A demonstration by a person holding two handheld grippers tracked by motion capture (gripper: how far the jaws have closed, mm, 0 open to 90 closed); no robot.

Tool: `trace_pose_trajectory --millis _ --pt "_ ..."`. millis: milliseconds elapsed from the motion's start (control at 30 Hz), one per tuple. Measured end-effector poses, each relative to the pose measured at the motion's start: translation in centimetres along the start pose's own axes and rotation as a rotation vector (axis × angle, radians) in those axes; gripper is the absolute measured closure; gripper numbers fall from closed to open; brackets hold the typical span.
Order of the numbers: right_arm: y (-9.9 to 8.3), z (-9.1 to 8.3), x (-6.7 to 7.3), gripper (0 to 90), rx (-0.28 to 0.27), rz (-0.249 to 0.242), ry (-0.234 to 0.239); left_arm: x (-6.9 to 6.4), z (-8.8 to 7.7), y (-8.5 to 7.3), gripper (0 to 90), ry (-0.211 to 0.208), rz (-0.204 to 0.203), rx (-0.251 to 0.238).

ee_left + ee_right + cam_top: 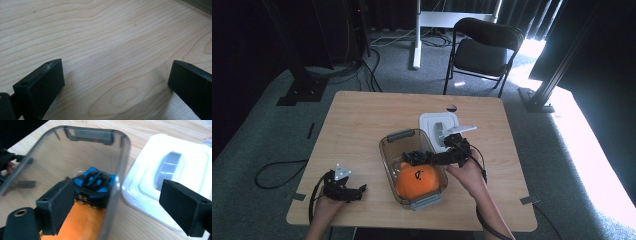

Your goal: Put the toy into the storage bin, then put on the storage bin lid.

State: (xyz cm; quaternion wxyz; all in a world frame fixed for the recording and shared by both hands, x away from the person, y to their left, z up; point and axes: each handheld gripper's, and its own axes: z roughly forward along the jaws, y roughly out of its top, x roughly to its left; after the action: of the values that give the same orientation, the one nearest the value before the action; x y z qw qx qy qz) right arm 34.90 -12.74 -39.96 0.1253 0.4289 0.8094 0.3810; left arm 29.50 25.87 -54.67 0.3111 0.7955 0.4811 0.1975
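A clear plastic container [385, 150] with grey latches stands near the middle of the table. In it lie an orange soft item [419, 181] and, farther in, a blue-and-black object [96, 182]. My right gripper [411, 159] hangs open over the container. In the right gripper view, the right gripper [117, 192] straddles the container's wall [120, 165]: one jaw is inside above the orange item [85, 222], the other above the white lid [160, 177]. Nothing is held. My left gripper [358, 192] rests open at the table's near left corner, over bare wood [115, 72].
The white lid [439, 128] lies flat just right of the container. A small dark object [451, 107] sits at the table's far edge. A black folding chair [484, 47] stands beyond the table. A cable [277, 175] loops on the carpet at left.
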Motion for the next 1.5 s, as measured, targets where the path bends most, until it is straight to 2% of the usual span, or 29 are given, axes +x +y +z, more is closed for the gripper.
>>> trace_pose_trajectory --millis 467,633,867,1200,1500 --pt "-2.0 -0.9 -3.4 12.1 -0.01 0.055 -0.09 0.0 0.0 0.0 0.8 0.001 0.002 0.002" --pt "-2.7 -0.6 -4.2 12.1 -0.001 0.063 -0.107 0.0 0.0 0.0 0.8 0.0 0.0 0.001" --pt "-3.4 -0.4 -5.1 12.1 0.004 0.096 -0.104 0.0 0.0 0.0 0.8 0.001 0.001 0.0" --pt "-4.6 0.8 -6.3 12.3 0.005 0.091 -0.13 0.0 0.0 0.0 0.8 0.0 0.0 0.001" --pt "-5.4 2.3 -7.2 13.0 -0.018 0.118 -0.151 0.0 0.0 0.0 0.8 0.0 -0.001 0.001"
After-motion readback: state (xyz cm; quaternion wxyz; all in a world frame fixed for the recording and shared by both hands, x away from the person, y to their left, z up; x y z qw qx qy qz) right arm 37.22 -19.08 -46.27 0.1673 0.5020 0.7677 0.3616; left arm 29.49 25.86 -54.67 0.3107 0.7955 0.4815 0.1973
